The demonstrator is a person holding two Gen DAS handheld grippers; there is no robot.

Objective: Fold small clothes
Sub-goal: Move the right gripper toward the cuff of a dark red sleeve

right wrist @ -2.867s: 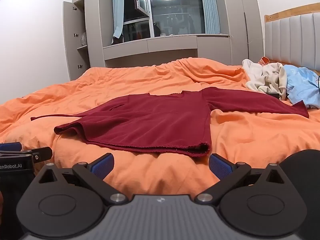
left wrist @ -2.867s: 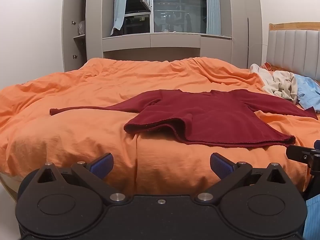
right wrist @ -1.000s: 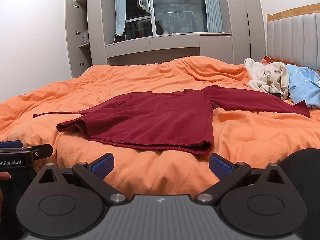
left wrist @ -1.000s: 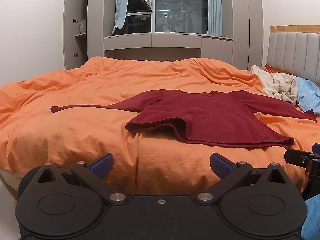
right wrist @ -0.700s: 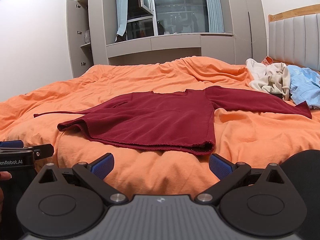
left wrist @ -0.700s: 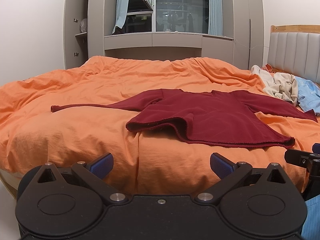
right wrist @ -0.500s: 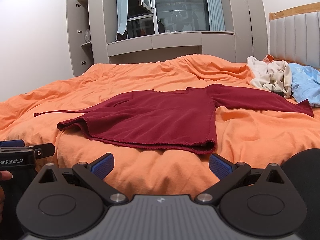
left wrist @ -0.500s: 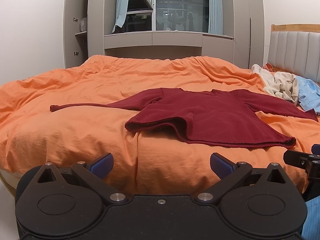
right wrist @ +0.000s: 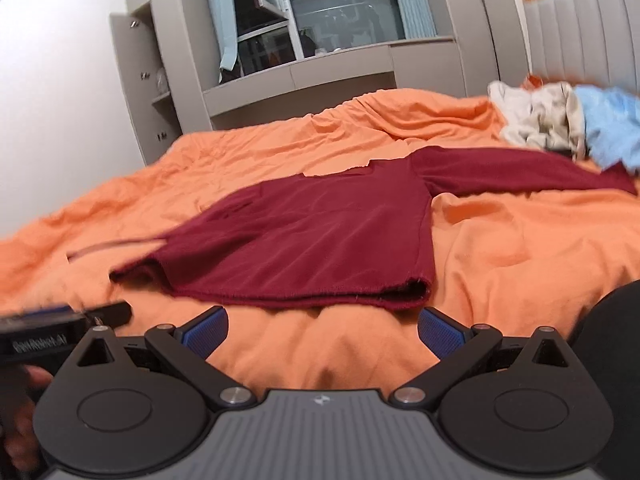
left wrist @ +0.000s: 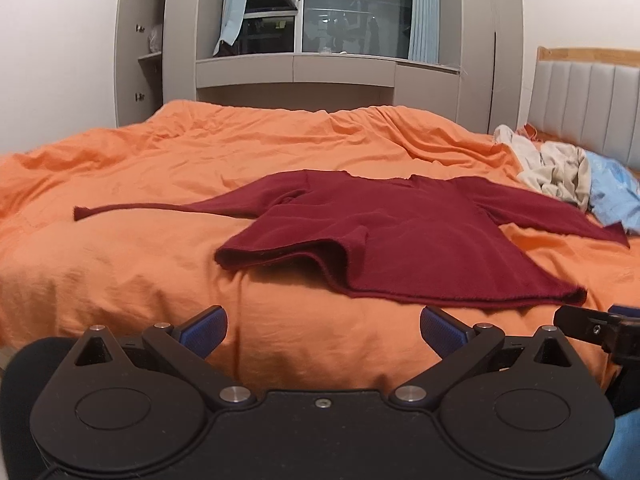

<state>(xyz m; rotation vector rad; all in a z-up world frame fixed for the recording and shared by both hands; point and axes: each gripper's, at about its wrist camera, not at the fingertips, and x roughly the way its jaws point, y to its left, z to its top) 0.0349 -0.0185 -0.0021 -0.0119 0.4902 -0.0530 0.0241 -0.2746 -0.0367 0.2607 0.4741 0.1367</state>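
From the left wrist view, the left gripper [left wrist: 323, 330] hovered at the near edge of the bed with its blue-padded fingers [left wrist: 202, 326] spread wide and nothing between them. Ahead of it the dark red long-sleeved knit top [left wrist: 400, 236] lay spread flat on the rumpled orange duvet [left wrist: 120, 280], hem toward the camera and neckline away. One sleeve stretched out thin to the left, the other ran right toward a crumpled beige garment [left wrist: 560, 170] and a light blue garment [left wrist: 614, 196] heaped near the grey padded headboard [left wrist: 588, 100]. The near left corner of the hem was lifted in a loose fold. A black part of the right gripper [left wrist: 592, 330] showed at the right edge. Behind the bed stood a grey built-in wardrobe [left wrist: 138, 40] around a dark window [left wrist: 332, 8].

From the right wrist view, which was tilted and slightly blurred, the right gripper [right wrist: 322, 330] also had its blue-padded fingers [right wrist: 440, 330] fully apart and empty, just short of the top's [right wrist: 320, 240] hem. The hem's near right corner sat just beyond the right finger, not touching it. The duvet [right wrist: 520, 260] showed bare to the right of the top. The left gripper's [right wrist: 64, 322] black body appeared at the left edge, beside the top's left hem corner; whether it touched the cloth could not be told
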